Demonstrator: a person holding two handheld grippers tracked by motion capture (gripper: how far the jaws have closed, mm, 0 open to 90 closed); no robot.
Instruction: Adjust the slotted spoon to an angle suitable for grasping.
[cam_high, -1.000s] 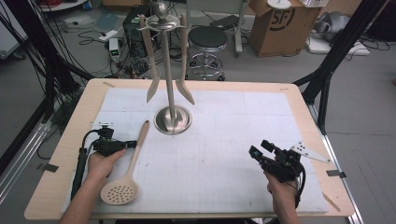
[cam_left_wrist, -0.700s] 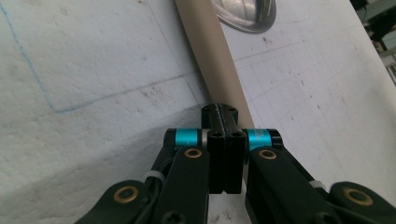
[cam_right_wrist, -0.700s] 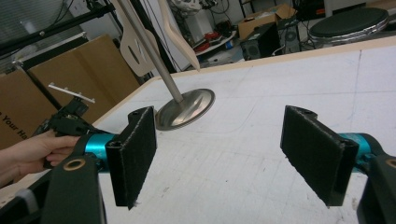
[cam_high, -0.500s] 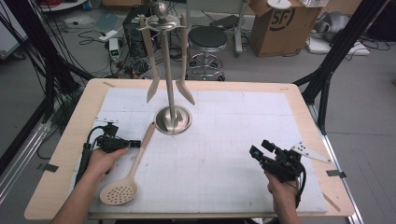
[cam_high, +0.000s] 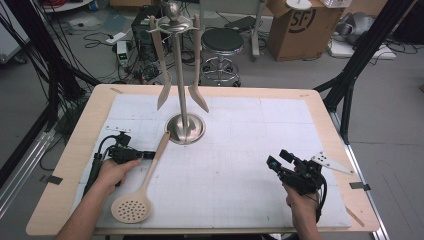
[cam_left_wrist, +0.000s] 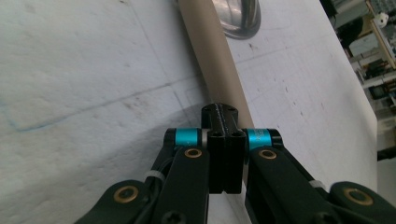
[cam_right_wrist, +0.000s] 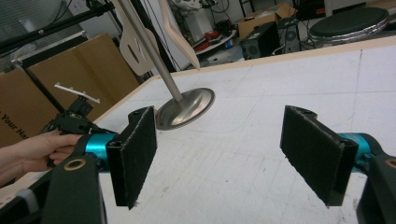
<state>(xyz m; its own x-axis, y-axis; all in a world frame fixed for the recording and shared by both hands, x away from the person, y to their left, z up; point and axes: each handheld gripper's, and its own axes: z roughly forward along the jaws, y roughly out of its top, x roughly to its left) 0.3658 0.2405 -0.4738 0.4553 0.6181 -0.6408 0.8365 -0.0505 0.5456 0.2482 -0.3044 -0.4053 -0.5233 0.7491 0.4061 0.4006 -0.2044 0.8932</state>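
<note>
The left gripper (cam_high: 150, 155) has its jaws closed, tips against the handle of the slotted spoon (cam_high: 141, 189) lying flat on the mat. The right gripper (cam_right_wrist: 219, 158) waits open, empty. Judged: regrasping comes next, then hanging. Beyond, the stand (cam_high: 182, 107) holds two spatulas (cam_high: 164, 91).

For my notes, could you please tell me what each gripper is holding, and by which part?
Nothing is held. The left gripper has its jaws shut, tips at the slotted spoon's handle. The right gripper stands open over the table.
</note>
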